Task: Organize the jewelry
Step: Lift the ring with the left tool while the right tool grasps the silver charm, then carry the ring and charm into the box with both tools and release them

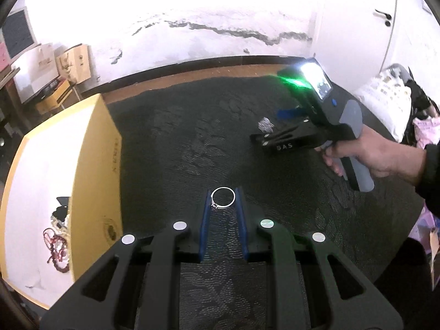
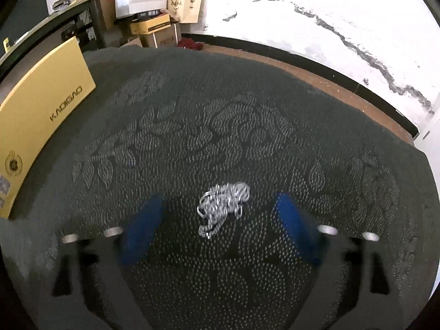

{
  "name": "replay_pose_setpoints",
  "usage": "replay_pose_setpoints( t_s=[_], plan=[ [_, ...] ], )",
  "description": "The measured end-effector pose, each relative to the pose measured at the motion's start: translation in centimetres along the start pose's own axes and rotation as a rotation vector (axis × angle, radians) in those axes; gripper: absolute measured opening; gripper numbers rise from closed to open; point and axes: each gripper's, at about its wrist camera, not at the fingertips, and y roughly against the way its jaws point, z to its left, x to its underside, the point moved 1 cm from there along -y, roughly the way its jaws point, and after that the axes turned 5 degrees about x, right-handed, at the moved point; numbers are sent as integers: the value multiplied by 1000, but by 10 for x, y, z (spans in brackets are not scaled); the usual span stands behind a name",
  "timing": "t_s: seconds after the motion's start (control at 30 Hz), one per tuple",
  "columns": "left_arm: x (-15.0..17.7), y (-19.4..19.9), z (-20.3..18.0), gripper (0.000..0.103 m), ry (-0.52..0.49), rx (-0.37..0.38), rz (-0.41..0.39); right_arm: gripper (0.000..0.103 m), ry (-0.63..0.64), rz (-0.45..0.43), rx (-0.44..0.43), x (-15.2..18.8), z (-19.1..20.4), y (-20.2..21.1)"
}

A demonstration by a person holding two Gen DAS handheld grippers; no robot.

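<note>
My left gripper (image 1: 222, 196) is shut on a thin silver ring (image 1: 223, 197) with a small stone, held between its blue pads above the dark patterned cloth (image 1: 178, 143). My right gripper (image 2: 220, 206) is open over a tangled silver chain (image 2: 224, 203), which lies on the cloth between its blue pads (image 2: 294, 225). In the left wrist view the right gripper (image 1: 277, 125) hovers at the far right beside the chain (image 1: 265, 124). A yellow box (image 1: 93, 170) with a white inside stands at the left; red beads and other jewelry (image 1: 57, 242) lie in it.
The yellow box (image 2: 41, 115) also shows at the left of the right wrist view. Cardboard boxes and bags (image 2: 156, 13) are stacked behind the table's far edge. A white cracked wall (image 1: 209, 27) runs behind. Bags and cloth (image 1: 393, 96) sit at the far right.
</note>
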Motion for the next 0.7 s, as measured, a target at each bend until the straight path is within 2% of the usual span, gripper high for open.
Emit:
replay_pose_setpoints(
  t_s=[0.03,0.07,0.27,0.37,0.57,0.7],
  plan=[
    [-1,2,2,18,7,0,-4,32,-14,-3,2,-4,-2,1],
    [-2,5,7,18,17,-3,-9,13,-34,5,4,-8,-4,0],
    [-8,20,30,18,95,-11,-14,9,-74,74,26,-13,8,2],
    [-11,33,42,18,128,-22,-29,9,-95,76,22,-13,20,23],
    [-21,68,72,18,168,-57,-54,9,-127,23,-68,-37,55,104],
    [-21,91,90,18,163,-89,-59,9,-109,-13,-118,-57,95,164]
  ],
)
